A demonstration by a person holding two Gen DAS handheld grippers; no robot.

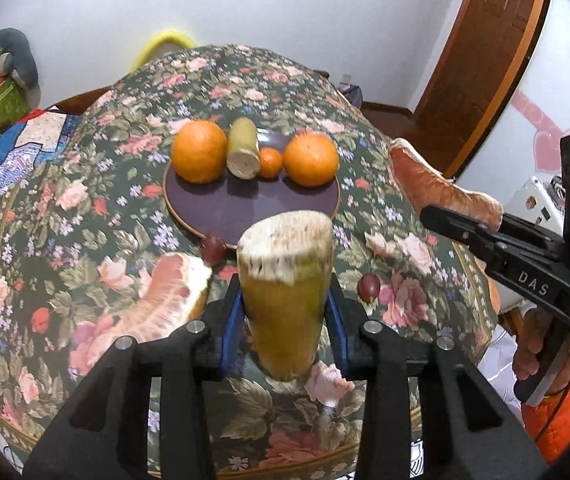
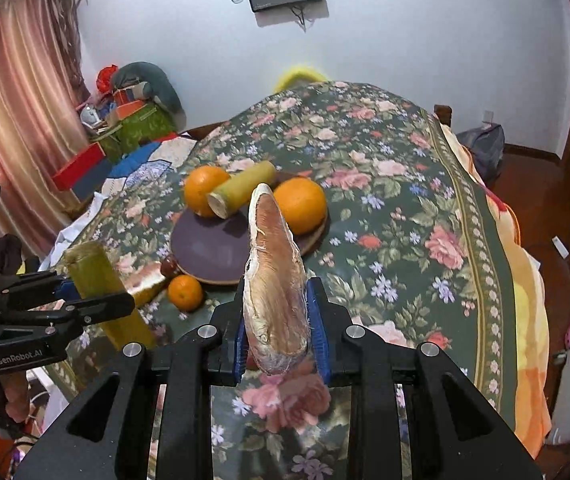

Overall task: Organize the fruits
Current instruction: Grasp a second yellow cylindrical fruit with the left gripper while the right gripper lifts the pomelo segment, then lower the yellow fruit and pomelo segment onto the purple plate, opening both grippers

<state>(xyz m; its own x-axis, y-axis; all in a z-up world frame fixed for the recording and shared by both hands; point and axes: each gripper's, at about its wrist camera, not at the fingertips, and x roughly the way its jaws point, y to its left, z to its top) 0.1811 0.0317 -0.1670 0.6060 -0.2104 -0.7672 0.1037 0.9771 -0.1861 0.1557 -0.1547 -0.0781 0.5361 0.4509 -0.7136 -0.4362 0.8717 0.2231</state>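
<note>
Fruits are partly gathered: two oranges (image 1: 199, 151), a cane piece (image 1: 241, 148) and a mandarin (image 1: 270, 162) sit on the plate (image 1: 221, 208). Left gripper (image 1: 285, 312) clamps another cane (image 1: 285, 280), right gripper (image 2: 277, 320) a pomelo wedge (image 2: 275, 280), both off the table (image 2: 405, 184). A wedge (image 1: 165, 300), two grapes (image 1: 213, 246) and a mandarin (image 2: 185, 292) lie by the plate's near rim.

Sugarcane piece (image 1: 285, 300) upright, pomelo wedge (image 2: 275, 280) raised (both lifted), oranges (image 1: 200, 151) on plate (image 1: 245, 204)
</note>
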